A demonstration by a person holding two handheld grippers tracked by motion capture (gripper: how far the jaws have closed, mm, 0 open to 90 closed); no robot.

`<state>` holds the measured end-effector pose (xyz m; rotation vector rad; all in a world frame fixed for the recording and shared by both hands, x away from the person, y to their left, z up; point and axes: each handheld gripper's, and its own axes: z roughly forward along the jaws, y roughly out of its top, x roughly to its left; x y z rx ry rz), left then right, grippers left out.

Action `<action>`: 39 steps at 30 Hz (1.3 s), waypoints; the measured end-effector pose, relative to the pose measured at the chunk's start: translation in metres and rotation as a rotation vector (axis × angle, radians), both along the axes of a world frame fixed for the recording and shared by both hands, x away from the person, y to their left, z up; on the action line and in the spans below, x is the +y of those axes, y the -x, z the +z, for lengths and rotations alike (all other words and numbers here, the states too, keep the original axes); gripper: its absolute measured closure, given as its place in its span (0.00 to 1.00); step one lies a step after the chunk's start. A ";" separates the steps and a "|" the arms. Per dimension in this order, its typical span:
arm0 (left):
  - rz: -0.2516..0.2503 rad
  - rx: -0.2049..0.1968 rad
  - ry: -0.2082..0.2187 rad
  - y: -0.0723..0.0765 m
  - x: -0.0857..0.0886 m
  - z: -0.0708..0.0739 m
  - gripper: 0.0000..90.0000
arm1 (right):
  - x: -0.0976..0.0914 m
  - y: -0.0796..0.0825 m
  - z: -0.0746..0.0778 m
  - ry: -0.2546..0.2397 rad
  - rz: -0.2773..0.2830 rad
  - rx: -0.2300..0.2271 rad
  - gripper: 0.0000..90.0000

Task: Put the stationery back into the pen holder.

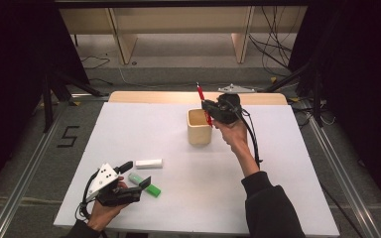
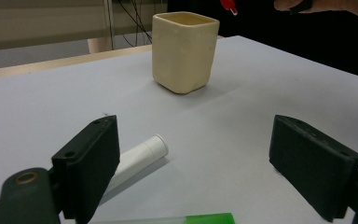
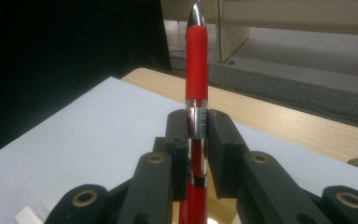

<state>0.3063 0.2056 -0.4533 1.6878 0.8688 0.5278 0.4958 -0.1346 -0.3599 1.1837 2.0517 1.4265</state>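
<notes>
The right gripper (image 1: 211, 110) is clamping a red pen (image 3: 197, 79) between its jaws, holding it upright with the silver tip pointing up, right above the near rim of the cream square cup (image 1: 199, 128) standing at the middle of the white table (image 1: 278, 168). The left gripper (image 1: 135, 174) is resting near the table's front left with its jaws spread apart and nothing between them, a white tube (image 2: 142, 156) and a green-capped marker (image 1: 146, 185) lying just beside its jaws.
</notes>
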 end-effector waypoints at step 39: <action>-0.003 -0.001 0.006 0.000 0.000 0.001 0.17 | 0.023 -0.026 0.000 0.025 -0.046 -0.007 0.88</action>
